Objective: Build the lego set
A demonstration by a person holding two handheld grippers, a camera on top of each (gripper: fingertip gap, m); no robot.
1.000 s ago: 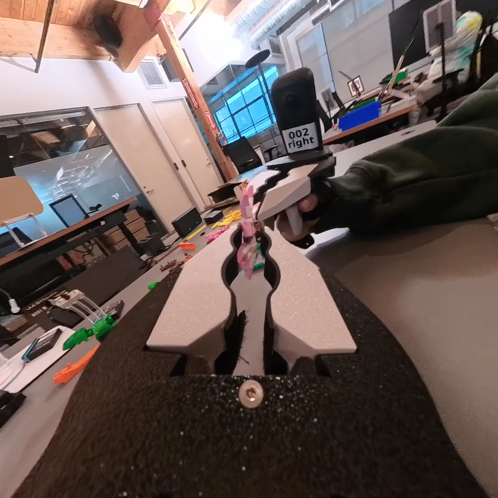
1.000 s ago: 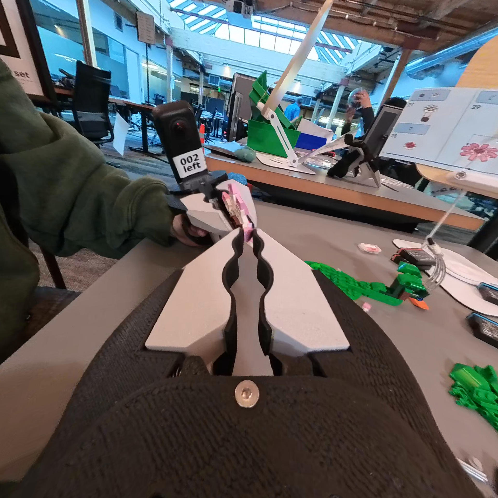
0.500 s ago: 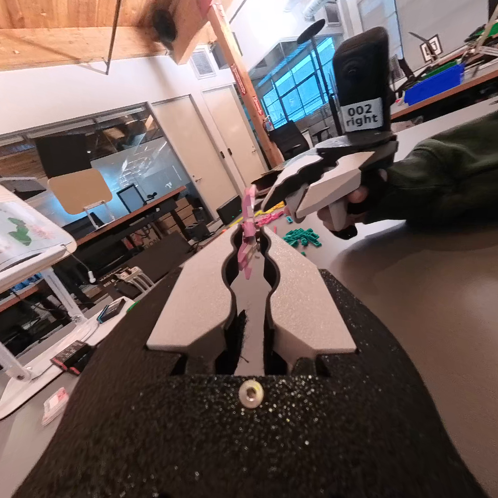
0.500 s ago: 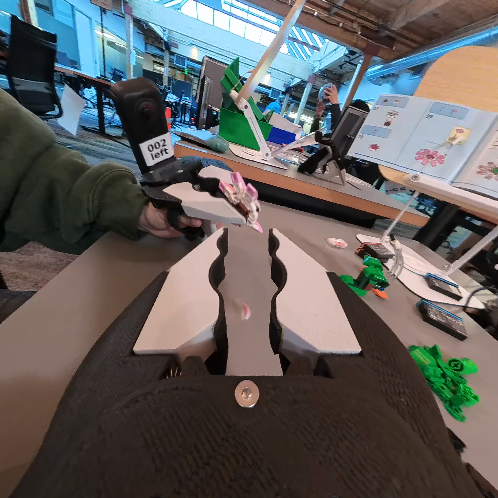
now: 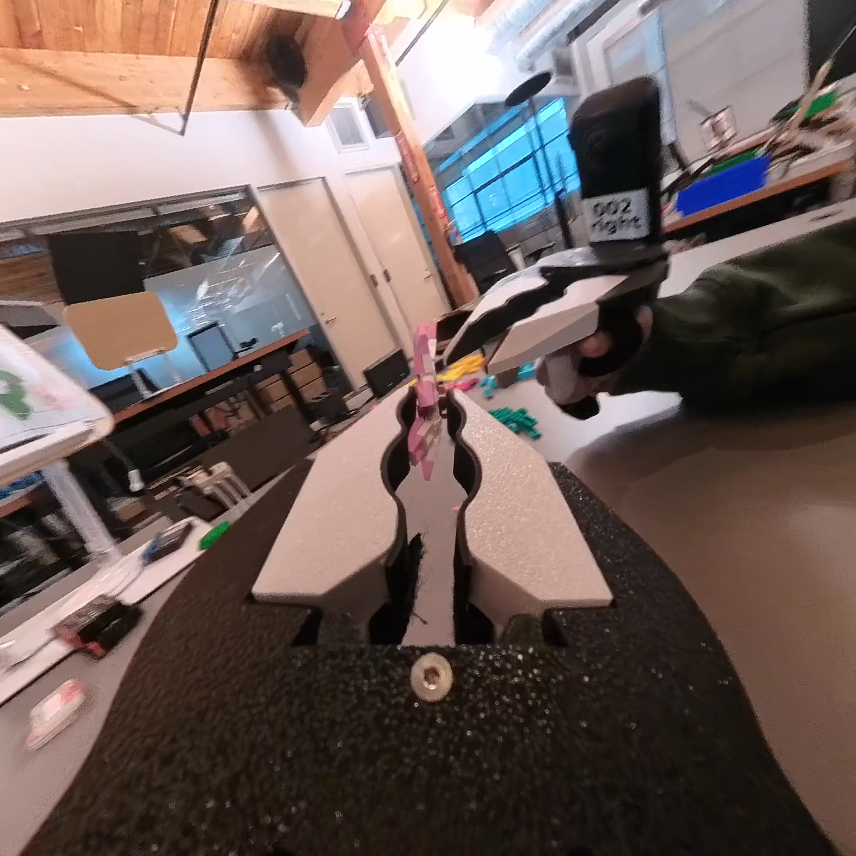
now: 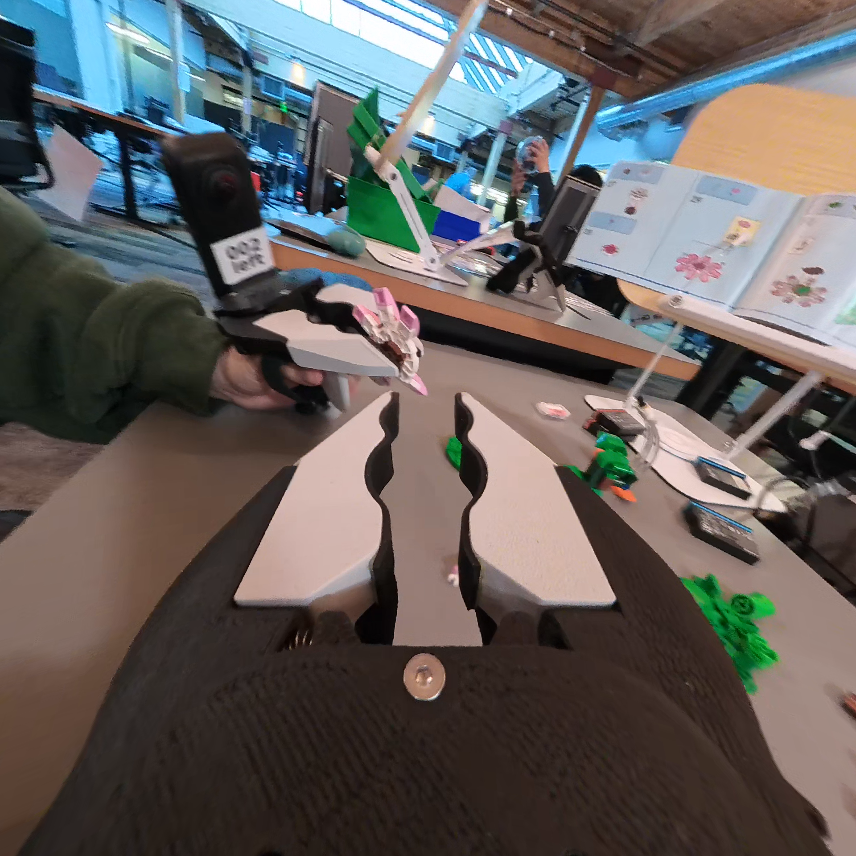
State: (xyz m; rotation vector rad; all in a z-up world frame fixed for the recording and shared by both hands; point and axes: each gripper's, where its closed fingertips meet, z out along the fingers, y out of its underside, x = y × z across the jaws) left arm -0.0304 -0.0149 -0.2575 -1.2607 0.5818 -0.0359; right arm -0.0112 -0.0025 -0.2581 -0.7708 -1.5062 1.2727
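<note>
Office-loft grey table (image 6: 139,486) underlies left tongs (image 5: 428,398) clamping pink flower (image 5: 424,403), right tongs (image 6: 426,398) apart.

Booklet (image 6: 722,259) right, bricks (image 6: 736,625) on table (image 6: 153,463)

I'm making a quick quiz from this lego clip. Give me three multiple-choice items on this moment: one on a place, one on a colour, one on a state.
1. Where is the pink flower assembly?
A. flat on the table
B. between the left gripper's fingers
C. on the instruction booklet

2. What colour is the loose pile of pieces at the table's right edge in the right wrist view?
A. green
B. yellow
C. white

3. How is the right gripper?
A. shut on a brick
B. open and empty
C. shut on the booklet

Answers:
1 B: the pink flower assembly sits clamped in the left gripper.
2 A: the loose pile is bright green.
3 B: the right gripper shows a bare gap.
</note>
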